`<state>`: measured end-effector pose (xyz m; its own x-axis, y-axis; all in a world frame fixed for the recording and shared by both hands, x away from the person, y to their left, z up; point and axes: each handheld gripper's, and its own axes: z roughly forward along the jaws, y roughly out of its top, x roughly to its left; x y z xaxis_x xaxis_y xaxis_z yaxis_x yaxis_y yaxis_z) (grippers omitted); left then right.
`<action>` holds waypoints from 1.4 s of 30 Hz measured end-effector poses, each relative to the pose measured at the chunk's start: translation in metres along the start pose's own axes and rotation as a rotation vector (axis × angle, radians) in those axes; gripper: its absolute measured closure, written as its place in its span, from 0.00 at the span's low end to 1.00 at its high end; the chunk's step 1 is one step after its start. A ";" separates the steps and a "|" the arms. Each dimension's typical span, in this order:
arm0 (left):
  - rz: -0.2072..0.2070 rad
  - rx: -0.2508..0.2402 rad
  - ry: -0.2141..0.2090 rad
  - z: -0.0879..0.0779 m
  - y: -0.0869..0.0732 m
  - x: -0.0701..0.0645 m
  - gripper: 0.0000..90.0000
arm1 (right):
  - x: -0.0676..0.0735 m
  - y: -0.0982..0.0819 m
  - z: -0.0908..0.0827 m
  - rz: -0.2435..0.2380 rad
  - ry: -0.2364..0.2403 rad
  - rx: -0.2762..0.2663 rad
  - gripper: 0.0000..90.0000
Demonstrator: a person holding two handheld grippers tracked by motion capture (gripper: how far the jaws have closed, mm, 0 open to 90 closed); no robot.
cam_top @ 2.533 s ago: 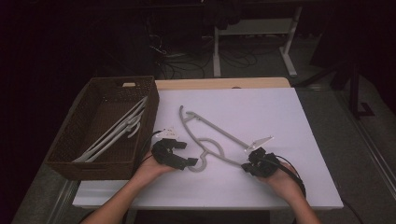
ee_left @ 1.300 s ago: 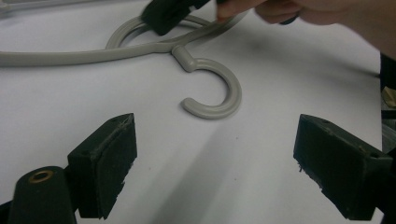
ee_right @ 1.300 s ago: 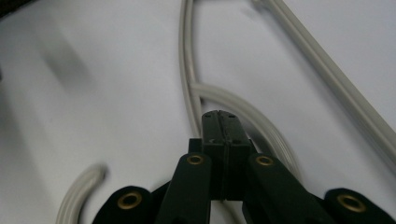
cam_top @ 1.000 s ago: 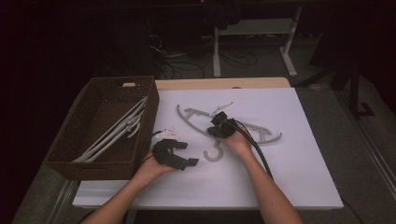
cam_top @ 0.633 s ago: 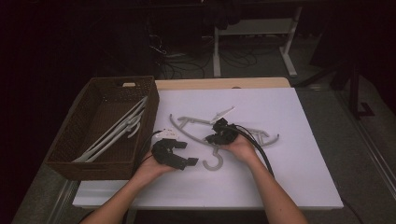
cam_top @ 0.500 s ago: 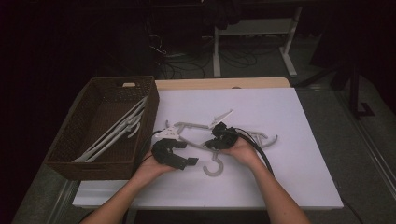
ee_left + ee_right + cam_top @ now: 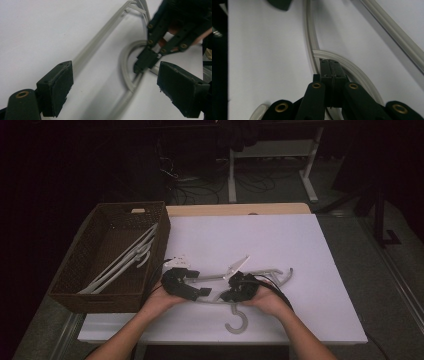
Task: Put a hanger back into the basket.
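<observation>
A pale grey plastic hanger (image 7: 270,271) lies on the white table (image 7: 300,240) near the front edge, its hook (image 7: 236,320) pointing toward the person. My right gripper (image 7: 226,295) is shut on the hanger's curved inner rib (image 7: 352,66), its jaws pressed together (image 7: 330,67). My left gripper (image 7: 200,284) stays open just to its left, pads (image 7: 58,87) spread wide. The hanger's bar (image 7: 100,37) and arc (image 7: 126,75) run between those open jaws without touching them, and the right gripper (image 7: 142,63) shows just beyond.
A brown wicker basket (image 7: 75,285) stands at the table's left edge with several pale hangers (image 7: 125,260) lying inside. Cables trail from both grippers. Dark floor, cables and table legs lie beyond the far edge.
My right gripper has dragged the hanger leftward and toward the front edge, up to the left gripper. The hanger has turned so its hook faces the person. The left hand stayed put.
</observation>
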<state>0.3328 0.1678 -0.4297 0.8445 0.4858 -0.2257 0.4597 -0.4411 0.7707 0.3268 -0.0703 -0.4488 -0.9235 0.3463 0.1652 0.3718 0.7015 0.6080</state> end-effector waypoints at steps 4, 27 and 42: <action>0.005 0.000 -0.002 0.000 0.000 0.000 0.15 | 0.003 -0.002 -0.009 0.005 -0.010 -0.026 0.99; 0.008 0.004 0.003 0.000 -0.001 0.000 0.15 | -0.070 -0.083 -0.107 0.376 -0.424 -0.173 0.99; 0.012 0.011 -0.004 0.001 -0.001 0.000 0.15 | -0.087 -0.079 -0.090 0.401 -0.466 -0.148 0.99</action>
<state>0.3324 0.1679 -0.4312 0.8508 0.4777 -0.2190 0.4529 -0.4553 0.7665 0.3690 -0.2118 -0.4416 -0.5646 0.8226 0.0674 0.6327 0.3789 0.6754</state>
